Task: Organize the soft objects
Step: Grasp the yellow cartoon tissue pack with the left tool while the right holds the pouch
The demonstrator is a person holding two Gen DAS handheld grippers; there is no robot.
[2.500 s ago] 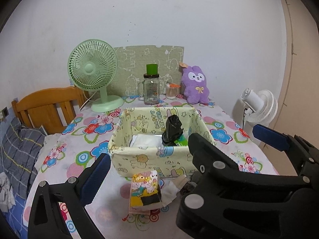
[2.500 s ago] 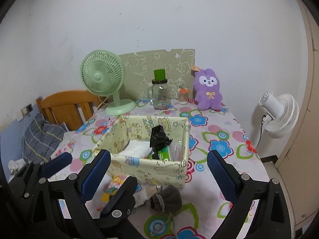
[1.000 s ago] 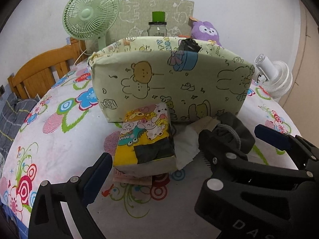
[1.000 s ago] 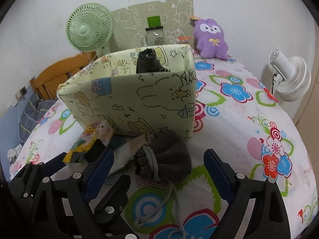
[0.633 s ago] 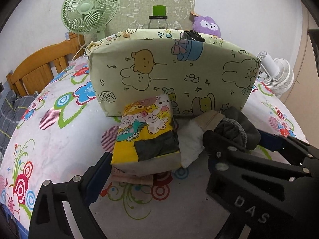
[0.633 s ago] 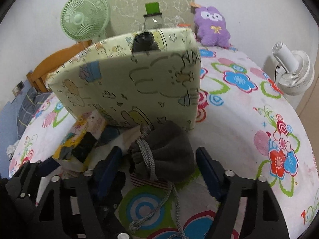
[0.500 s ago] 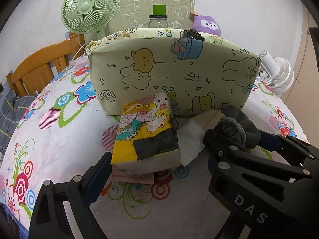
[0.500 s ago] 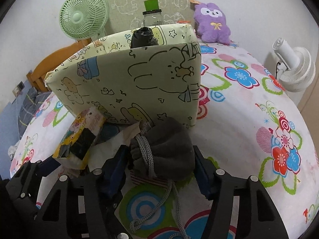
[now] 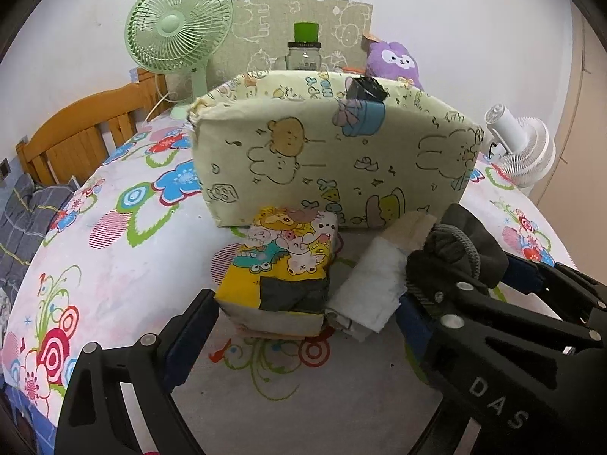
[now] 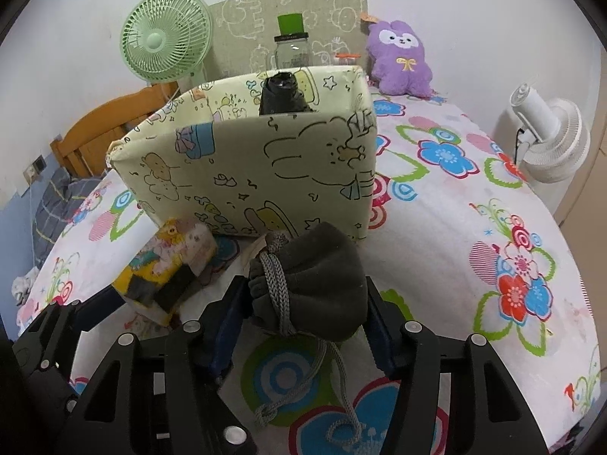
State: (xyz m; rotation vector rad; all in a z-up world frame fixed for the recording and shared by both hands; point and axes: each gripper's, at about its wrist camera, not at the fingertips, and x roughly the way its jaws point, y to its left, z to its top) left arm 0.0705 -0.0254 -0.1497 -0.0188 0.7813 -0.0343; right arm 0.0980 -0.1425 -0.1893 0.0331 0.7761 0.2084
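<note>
Closing the right gripper (image 10: pixel 303 314) on the grey drawstring pouch (image 10: pixel 315 276) just in front of the fabric bin (image 10: pixel 265 174), pads already squeezing it, left gripper (image 9: pixel 303 326) gaping around the cartoon tissue pack (image 9: pixel 284 265), probably needed lifting over the rim next.

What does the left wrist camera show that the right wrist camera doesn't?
Only the left wrist view shows the white folded cloth clearly, lying between the tissue pack and the grey pouch. Only the right wrist view shows the pouch's cord trailing on the tablecloth and the right hand-held gripper closing around the pouch. Both show the fabric box.
</note>
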